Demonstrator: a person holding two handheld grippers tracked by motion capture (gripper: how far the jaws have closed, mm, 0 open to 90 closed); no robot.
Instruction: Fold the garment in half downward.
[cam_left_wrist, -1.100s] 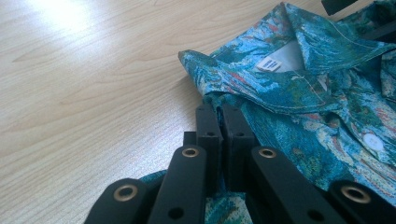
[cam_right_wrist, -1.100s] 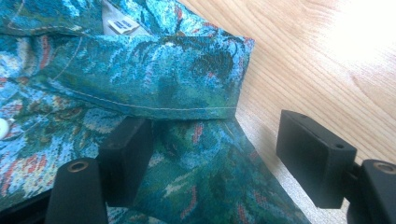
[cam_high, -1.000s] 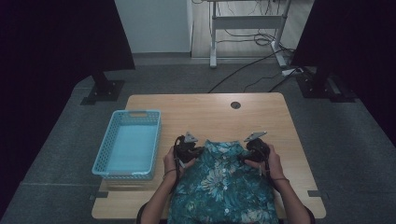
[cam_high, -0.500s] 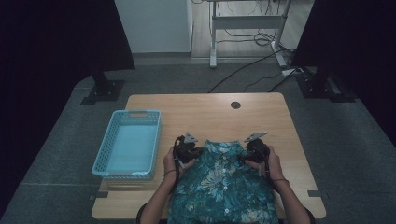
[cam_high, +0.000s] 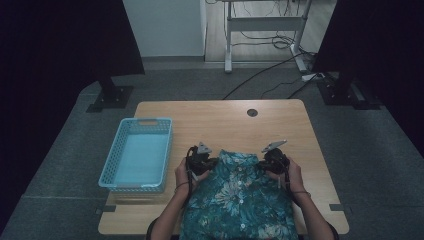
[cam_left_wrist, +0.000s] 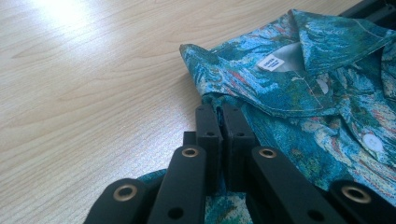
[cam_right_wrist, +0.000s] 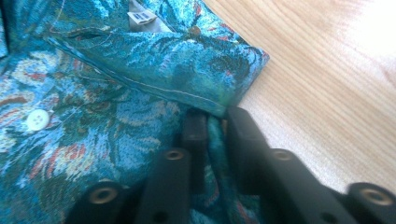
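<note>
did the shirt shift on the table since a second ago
No. The shirt lies the same way beside the blue basket, collar equally far from the table's round hole.

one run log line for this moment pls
left gripper: shut on shirt shoulder | right gripper: jaws just closing on other shoulder | shirt: flat on table | basket: at left

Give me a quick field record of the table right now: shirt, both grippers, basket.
shirt: teal floral shirt lies flat, buttoned, collar toward the far side, hem hanging over the near edge
left gripper: left gripper shut on shoulder fabric just beside the collar
right gripper: right gripper jaws have just been closing, fabric of the other shoulder pinched between them
basket: blue basket sits left of the shirt, nothing in it, apart from the shirt
table: wooden table, bare beyond the collar
label: white tag shows inside the collar
</note>
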